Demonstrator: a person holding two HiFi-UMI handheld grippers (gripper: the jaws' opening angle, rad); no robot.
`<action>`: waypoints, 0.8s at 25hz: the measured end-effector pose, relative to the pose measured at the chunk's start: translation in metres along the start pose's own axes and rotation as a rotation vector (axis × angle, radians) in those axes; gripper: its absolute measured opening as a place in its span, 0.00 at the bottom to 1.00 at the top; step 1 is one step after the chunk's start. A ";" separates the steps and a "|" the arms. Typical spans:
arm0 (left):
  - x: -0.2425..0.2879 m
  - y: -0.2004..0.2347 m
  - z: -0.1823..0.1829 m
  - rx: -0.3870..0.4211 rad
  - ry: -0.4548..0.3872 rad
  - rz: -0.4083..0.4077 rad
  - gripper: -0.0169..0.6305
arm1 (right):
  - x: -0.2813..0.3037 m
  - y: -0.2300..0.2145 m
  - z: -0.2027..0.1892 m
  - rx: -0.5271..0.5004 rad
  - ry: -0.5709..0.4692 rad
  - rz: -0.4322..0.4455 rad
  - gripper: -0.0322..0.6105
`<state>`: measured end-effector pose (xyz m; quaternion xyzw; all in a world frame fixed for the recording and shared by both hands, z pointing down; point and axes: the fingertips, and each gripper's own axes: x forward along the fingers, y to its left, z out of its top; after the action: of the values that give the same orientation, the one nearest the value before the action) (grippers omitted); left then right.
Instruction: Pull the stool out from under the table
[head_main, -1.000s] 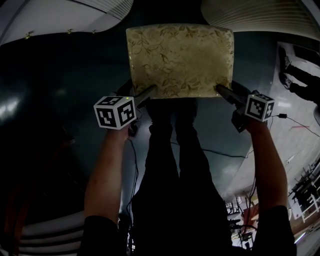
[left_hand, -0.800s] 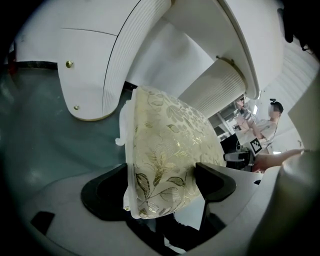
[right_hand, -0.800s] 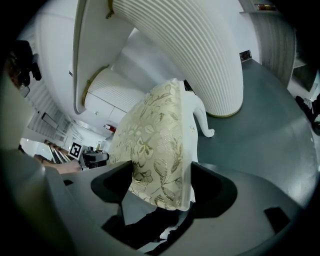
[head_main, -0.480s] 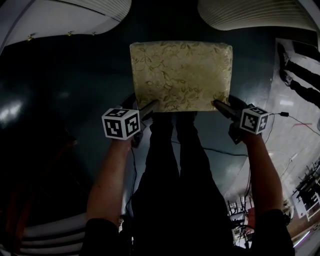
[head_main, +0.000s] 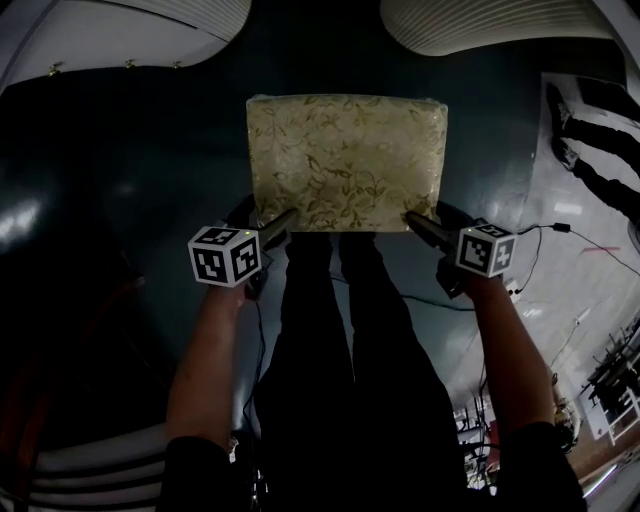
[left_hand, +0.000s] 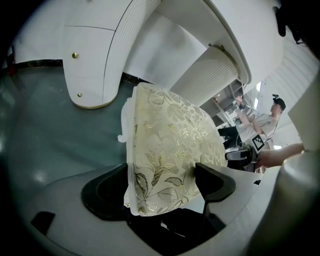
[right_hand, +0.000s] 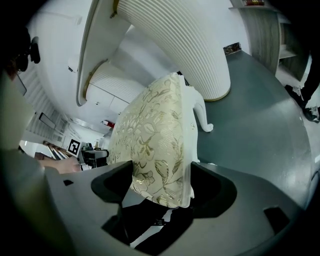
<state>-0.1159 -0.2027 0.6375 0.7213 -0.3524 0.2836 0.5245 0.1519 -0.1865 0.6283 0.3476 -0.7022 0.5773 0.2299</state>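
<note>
Stool (head_main: 345, 160) sits on the dark floor (head_main: 150, 150) near the white table (head_main: 480, 28), and the left claw (head_main: 285, 218) and right claw (head_main: 413, 220) each pinch a front corner of its cushion (left_hand: 170, 150) so it pulls out straight

Showroom-like hall: white fluted table bases (right_hand: 175, 45), glossy dark floor (head_main: 130, 200).

I see the stool (head_main: 345, 160): cream-gold floral cushion, white legs, standing upright and square-on at my 12 o'clock.
</note>
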 end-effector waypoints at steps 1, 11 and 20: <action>0.000 0.000 0.000 0.003 -0.002 0.007 0.67 | 0.000 -0.001 -0.002 0.004 -0.003 -0.003 0.54; -0.010 -0.011 -0.002 0.010 -0.067 0.025 0.64 | -0.002 -0.003 -0.008 0.019 0.016 -0.013 0.53; -0.013 -0.013 -0.001 -0.022 -0.038 0.024 0.64 | 0.001 -0.002 -0.007 0.034 0.080 -0.011 0.54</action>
<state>-0.1127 -0.1966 0.6204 0.7163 -0.3740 0.2723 0.5224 0.1521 -0.1801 0.6314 0.3319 -0.6807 0.6012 0.2551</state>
